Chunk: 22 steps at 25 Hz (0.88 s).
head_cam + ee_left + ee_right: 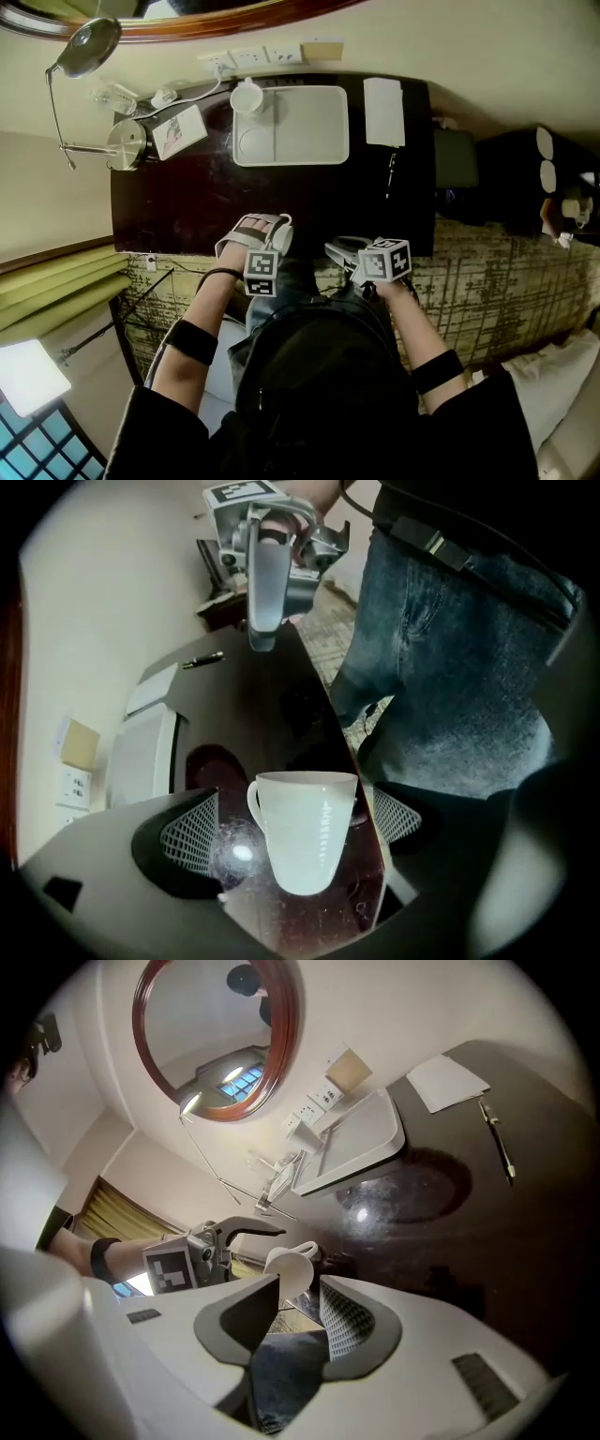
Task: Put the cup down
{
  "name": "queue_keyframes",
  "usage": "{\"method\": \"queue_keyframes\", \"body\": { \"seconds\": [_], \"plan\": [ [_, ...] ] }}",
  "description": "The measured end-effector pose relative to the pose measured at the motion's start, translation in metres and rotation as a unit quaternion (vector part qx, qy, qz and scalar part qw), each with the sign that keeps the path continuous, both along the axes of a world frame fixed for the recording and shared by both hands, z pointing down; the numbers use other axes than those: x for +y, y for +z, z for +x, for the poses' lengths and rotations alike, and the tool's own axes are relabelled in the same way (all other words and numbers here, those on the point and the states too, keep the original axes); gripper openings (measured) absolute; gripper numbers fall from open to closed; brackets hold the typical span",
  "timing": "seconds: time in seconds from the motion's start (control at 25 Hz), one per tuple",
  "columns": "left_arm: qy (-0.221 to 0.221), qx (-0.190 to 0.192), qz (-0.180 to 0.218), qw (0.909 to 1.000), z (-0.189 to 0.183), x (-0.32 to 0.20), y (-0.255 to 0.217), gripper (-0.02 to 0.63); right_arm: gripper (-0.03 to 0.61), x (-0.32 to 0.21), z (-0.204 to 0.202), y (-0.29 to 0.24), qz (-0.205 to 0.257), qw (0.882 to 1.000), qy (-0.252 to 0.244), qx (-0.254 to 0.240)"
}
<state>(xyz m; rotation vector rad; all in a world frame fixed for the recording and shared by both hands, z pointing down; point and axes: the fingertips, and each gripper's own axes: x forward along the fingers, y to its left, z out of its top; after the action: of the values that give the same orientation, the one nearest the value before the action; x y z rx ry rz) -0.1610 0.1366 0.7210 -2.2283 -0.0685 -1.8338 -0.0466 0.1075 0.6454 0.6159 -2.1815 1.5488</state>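
A white cup (305, 832) with its handle to the left stands upright on the dark table (262, 705), close to the front edge. My left gripper (293, 825) points down over it. Its mesh pads (192, 834) flank the cup, with a gap on each side. In the head view the left gripper (258, 231) hides the cup. The right gripper view shows the cup (289, 1269) beside the left gripper (225, 1241). My right gripper (345, 251) hovers at the table's front edge, its jaws a little apart with nothing between them.
A white tray (309, 141) at the back carries a second cup (247, 97). A white paper (383, 111) and a pen (390, 173) lie to the right. A stand mirror (89, 45), a round metal piece (127, 142) and a card (178, 131) sit back left.
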Motion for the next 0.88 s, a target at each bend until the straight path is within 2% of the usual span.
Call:
{"method": "queue_keyframes", "body": {
  "seconds": [0.32,0.4,0.68,0.88],
  "plan": [
    [0.022,-0.012,-0.004,0.9997,0.009,0.003,0.026,0.509,0.153,-0.001,0.013,0.003,-0.003,1.000,0.027,0.004],
    [0.020,-0.011,0.001,0.9997,0.010,0.001,0.028,0.401,0.153,-0.003,0.014,0.003,-0.003,1.000,0.031,0.004],
    [-0.003,-0.007,-0.012,0.9999,0.010,-0.002,0.028,0.394,0.153,-0.005,0.014,0.003,-0.006,1.000,0.031,0.003],
    [-0.037,0.003,-0.014,0.9992,0.011,-0.008,0.023,0.394,0.153,-0.007,0.011,0.003,-0.005,1.000,0.025,0.002]
  ]
}}
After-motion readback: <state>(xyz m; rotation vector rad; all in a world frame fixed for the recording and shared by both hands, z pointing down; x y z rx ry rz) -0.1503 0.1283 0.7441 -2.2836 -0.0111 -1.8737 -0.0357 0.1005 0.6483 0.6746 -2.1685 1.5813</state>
